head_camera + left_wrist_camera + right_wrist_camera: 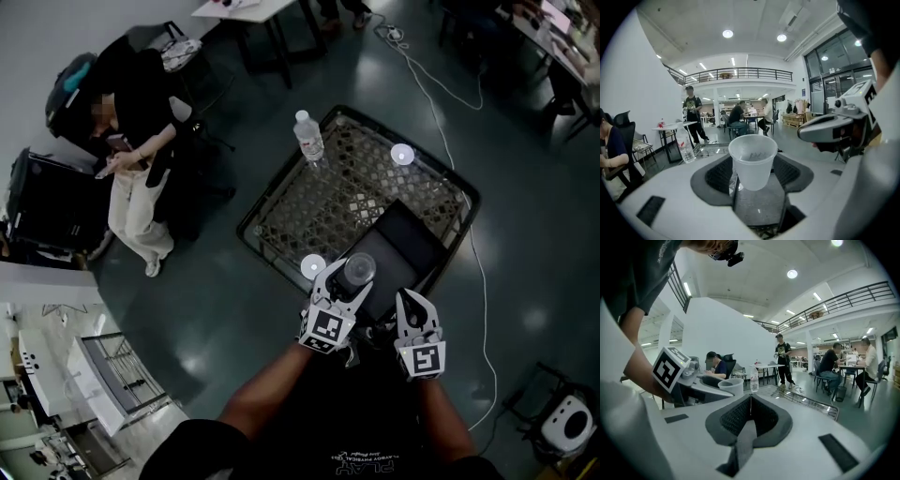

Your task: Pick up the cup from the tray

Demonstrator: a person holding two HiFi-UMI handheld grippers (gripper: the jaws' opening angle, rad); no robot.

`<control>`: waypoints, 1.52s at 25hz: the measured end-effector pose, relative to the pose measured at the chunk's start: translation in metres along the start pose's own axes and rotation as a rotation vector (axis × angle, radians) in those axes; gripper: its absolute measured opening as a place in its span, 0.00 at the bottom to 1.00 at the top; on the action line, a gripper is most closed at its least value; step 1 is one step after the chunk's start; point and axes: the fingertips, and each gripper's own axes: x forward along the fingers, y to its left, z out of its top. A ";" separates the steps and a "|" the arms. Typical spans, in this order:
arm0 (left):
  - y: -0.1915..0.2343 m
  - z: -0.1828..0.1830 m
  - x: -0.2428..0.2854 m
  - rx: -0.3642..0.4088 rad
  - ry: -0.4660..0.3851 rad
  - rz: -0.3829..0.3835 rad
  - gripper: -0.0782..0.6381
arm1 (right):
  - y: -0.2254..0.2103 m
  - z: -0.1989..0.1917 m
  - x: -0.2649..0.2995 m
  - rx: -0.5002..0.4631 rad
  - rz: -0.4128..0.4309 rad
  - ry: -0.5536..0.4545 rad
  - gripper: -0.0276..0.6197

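A translucent white plastic cup (359,269) stands upright between the jaws of my left gripper (352,281), over the near left corner of the black tray (412,242). In the left gripper view the cup (753,159) fills the gap, and the dark pads (715,174) press on both its sides. The tray's glossy surface (757,206) shows just under the cup's base. My right gripper (416,306) hangs to the right of the left one, by the tray's near edge. Its jaws meet with nothing in them (750,405). From the right gripper view the cup (731,386) shows at the left.
The tray lies on a mesh-topped table (328,202). On it stand a clear water bottle (308,138) at the far corner and two small white round things (402,154) (313,266). A seated person (141,141) is at the left. A cable (441,103) runs over the floor.
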 end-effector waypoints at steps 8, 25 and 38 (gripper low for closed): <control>0.003 0.062 -0.045 -0.026 -0.089 -0.015 0.50 | 0.008 0.043 -0.010 -0.051 -0.010 -0.093 0.06; -0.005 0.126 -0.068 0.016 -0.194 -0.021 0.49 | 0.006 0.134 -0.010 -0.107 -0.092 -0.237 0.06; -0.015 0.127 -0.072 0.017 -0.188 -0.047 0.49 | 0.000 0.144 -0.022 -0.097 -0.128 -0.260 0.06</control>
